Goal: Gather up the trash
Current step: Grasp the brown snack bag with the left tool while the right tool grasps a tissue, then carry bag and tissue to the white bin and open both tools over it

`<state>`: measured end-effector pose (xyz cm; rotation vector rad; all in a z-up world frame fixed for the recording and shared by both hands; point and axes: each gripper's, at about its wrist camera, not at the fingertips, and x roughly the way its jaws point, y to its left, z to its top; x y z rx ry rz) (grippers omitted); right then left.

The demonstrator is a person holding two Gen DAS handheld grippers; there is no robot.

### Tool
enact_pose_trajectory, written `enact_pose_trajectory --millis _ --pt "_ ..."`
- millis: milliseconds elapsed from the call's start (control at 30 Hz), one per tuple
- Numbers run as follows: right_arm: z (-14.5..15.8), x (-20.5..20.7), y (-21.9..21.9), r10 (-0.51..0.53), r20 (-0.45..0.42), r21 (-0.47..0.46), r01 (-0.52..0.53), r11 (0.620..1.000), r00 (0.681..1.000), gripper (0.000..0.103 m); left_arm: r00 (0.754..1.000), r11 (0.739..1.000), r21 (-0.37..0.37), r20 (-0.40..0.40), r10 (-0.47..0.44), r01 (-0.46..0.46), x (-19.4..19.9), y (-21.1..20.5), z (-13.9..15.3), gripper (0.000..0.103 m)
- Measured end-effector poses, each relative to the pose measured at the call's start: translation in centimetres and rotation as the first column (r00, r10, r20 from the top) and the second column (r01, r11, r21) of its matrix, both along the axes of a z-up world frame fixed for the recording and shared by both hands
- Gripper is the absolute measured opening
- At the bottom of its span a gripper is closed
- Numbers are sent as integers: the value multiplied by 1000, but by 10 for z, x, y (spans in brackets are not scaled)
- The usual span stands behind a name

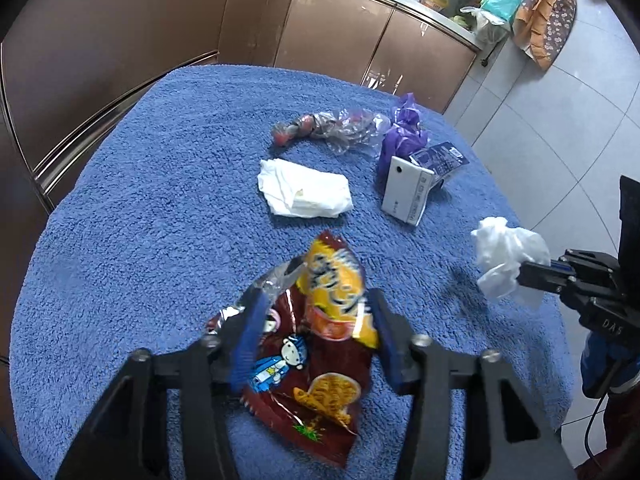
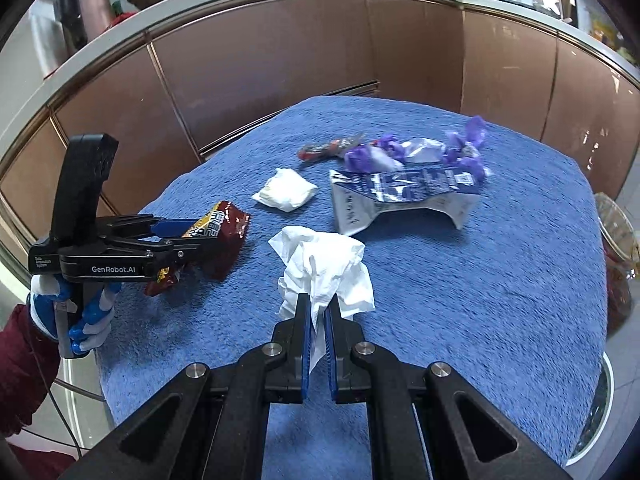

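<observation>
left gripper (image 1: pixel 316 320): clamped on snack packet (image 1: pixel 320 344), near left | right gripper (image 2: pixel 318 312): pinching crumpled tissue (image 2: pixel 324 268), lifted | blue-towelled surface (image 2: pixel 480 300): milk carton (image 2: pixel 400 196), folded napkin (image 2: pixel 285 190) farther off

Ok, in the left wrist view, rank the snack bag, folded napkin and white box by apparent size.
1. Snack bag, though it is nearest the camera.
2. Folded napkin.
3. White box.

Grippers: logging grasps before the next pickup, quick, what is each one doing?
Left gripper: closed on the snack wrapper.
Right gripper: shut on the crumpled tissue.
</observation>
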<state>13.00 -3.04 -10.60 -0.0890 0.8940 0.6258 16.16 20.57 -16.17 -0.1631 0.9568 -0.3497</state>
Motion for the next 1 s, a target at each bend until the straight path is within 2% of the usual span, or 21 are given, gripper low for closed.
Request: enact_pose_trajectory --millis 133,167,433,600,767,1000 --pt "5 -6 -15 -27 11 14 27 1000 1000 7 1000 1000 11 8 0 0 -2 -5 3 22" --pt "6 -8 -19 -35 14 19 35 999 999 7 1000 1000 15 13 3 -3 -3 -6 5 14" --pt "21 -22 -59 -108 54 64 105 992 993 7 995 998 1 82 62 -62 -13 -2 37 12" --pt "33 -30 -94 -179 86 108 169 980 980 7 992 998 4 112 54 -55 -17 -13 60 12" --pt "42 -39 -137 -266 107 157 248 956 958 7 991 1000 5 135 -1 0 -14 -46 82 12" --pt "46 -53 -210 -422 124 211 391 896 898 7 980 991 -6 154 -128 131 2 -134 108 12"
